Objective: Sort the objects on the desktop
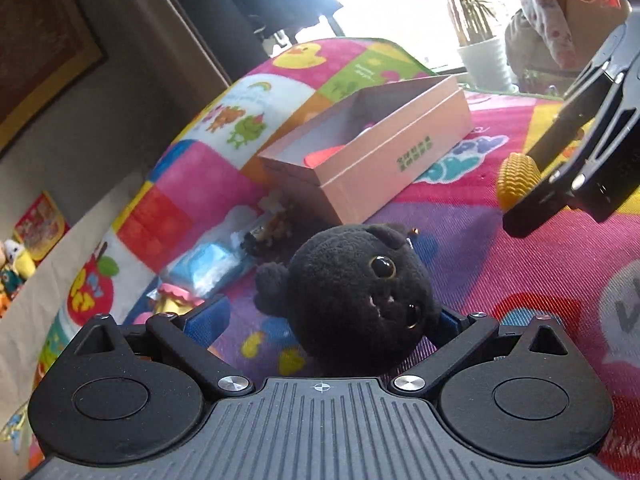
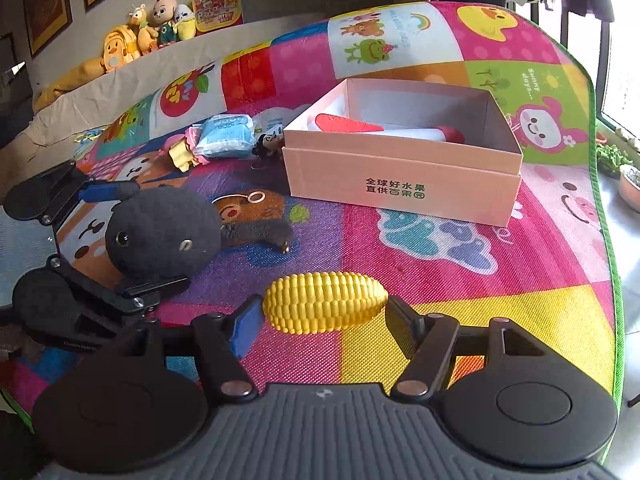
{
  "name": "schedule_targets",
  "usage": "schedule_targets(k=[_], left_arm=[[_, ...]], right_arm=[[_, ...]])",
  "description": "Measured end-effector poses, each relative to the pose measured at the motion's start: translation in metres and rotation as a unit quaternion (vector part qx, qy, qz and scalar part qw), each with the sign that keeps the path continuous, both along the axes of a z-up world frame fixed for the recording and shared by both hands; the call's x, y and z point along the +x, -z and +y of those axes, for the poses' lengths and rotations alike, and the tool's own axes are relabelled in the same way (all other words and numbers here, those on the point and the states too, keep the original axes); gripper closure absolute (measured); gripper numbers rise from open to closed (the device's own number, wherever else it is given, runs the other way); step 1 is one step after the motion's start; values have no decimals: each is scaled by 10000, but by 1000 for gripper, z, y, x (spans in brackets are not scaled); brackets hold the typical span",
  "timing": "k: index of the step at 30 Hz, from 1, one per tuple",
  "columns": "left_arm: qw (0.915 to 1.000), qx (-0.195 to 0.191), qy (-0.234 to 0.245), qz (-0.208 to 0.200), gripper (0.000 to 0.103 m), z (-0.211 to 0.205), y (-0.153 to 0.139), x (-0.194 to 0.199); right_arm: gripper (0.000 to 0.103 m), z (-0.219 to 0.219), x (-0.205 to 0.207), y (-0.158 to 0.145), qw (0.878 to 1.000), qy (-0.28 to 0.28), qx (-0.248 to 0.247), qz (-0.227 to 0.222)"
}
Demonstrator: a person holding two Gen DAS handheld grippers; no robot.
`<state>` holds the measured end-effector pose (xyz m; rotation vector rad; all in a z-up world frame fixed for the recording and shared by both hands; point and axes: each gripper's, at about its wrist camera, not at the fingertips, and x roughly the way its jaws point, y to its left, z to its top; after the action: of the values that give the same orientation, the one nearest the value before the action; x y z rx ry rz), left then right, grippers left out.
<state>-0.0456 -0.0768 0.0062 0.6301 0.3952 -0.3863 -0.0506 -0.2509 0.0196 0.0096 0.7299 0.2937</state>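
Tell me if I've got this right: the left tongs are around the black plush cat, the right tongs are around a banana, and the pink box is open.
Almost. The right tongs are around a yellow toy corn cob, not a banana; the right wrist view shows its kernel rows. The rest stands: left tongs around the black plush cat, pink box open.
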Motion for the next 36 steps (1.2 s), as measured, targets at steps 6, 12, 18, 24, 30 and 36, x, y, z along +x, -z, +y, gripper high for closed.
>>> schedule_targets(k=[6,12,18,24,30,36], left_arm=[[9917,-875,-890,307,0,30,-13,24],[9862,-795,-1395,410,1,62,-11,26],[9888,-989,-941,609,1,68,-17,27],[9859,-1325,-755,684,1,46,-23,36],[9698,-2019,-1095,821,1,30,-28,69],[9790,-1423,-1297,664,4,7,-5,100]], right_arm=[[36,-4,1,8,9997,171,-186,-33],[35,4,0,12,9988,152,-400,-227],[32,9,2,13,9986,101,-443,-274],[31,13,4,5,9987,54,-399,-323],[26,18,16,-15,9967,4,-436,-679],[23,15,13,-8,9978,-24,-422,-513]])
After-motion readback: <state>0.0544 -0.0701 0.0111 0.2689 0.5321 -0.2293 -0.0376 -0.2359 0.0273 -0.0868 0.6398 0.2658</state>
